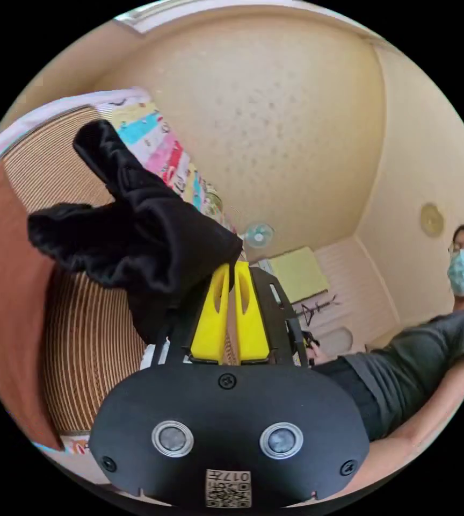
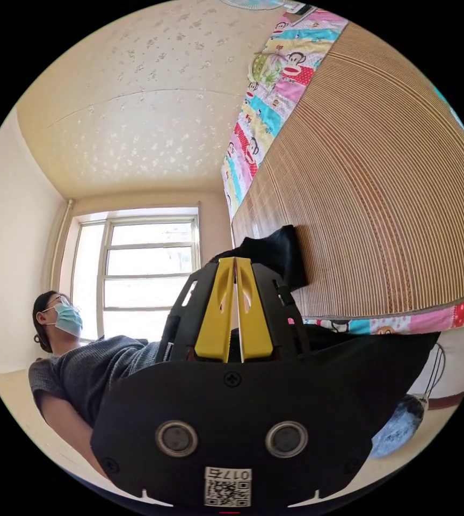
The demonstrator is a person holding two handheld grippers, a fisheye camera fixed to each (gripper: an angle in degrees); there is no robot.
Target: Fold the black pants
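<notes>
Left gripper, middle of the frame: yellow jaws pinched tight on the black pants, bunched at upper left over the bamboo mat. Right gripper, middle of the frame: jaws pressed together, cloth between them hard to tell. Soft, light, floppy, probably slippery. Best grabbed at the waistband or a hem corner.

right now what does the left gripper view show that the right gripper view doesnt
Left gripper view: a small wall fan, a round ceiling fitting, and the black pants bunched up large at the left gripper, whose fingers are closed on the cloth.

Right gripper view: a bright window, and the right gripper with fingers together.

Both: the person, the slatted mat, the colourful cartoon sheet and black fabric.
</notes>
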